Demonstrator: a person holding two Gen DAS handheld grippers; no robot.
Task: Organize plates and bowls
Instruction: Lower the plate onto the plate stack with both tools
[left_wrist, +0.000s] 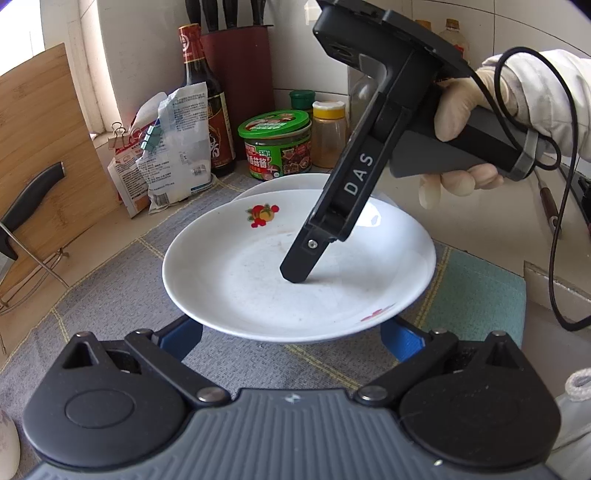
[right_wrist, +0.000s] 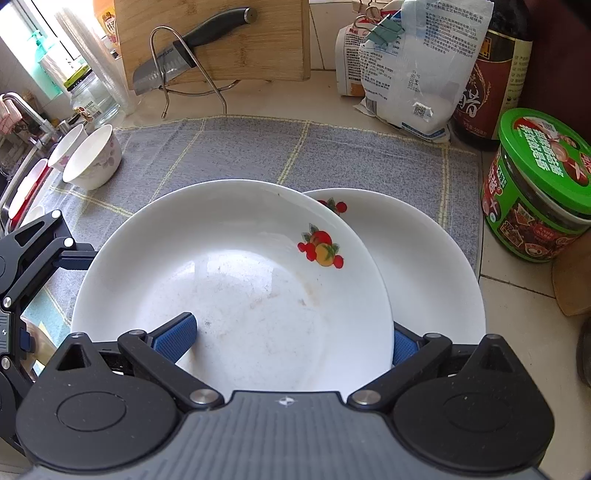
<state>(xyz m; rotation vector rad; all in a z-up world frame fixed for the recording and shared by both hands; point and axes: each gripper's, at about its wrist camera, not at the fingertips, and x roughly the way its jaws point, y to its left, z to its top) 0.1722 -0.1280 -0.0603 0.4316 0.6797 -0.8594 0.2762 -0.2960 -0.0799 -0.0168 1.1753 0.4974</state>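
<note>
In the left wrist view we count two white plates on the grey checked mat (left_wrist: 110, 295): the upper plate (left_wrist: 258, 273) fills the centre of the frame and overlaps the lower plate (left_wrist: 288, 182), of which only a rim sliver shows behind it. Our left gripper (left_wrist: 291, 341) sits at the bottom centre, its two blue pads spread wide and tucked under the upper plate's near rim, not closed on it. The right gripper (left_wrist: 295, 275) comes down from the upper right, held by a gloved hand (left_wrist: 465, 122), with one black finger inside the upper plate; we cannot tell from here how its jaws stand. Behind the plates we count one green-lidded jar (left_wrist: 277, 147), one dark sauce bottle (left_wrist: 207, 103) and two clipped bags (left_wrist: 166, 147). In the right wrist view we again count two plates, the upper plate (right_wrist: 229, 280) lying over the left part of the lower plate (right_wrist: 424, 266). One blue pad (right_wrist: 175, 336) rests inside the upper plate and the other is outside its right rim, so the right gripper (right_wrist: 288, 343) straddles that rim, with the pads wide apart. At the left edge we count two small bowls (right_wrist: 92, 158), side by side, and one knife (right_wrist: 192, 48) against a cutting board (right_wrist: 258, 48) at top.
</note>
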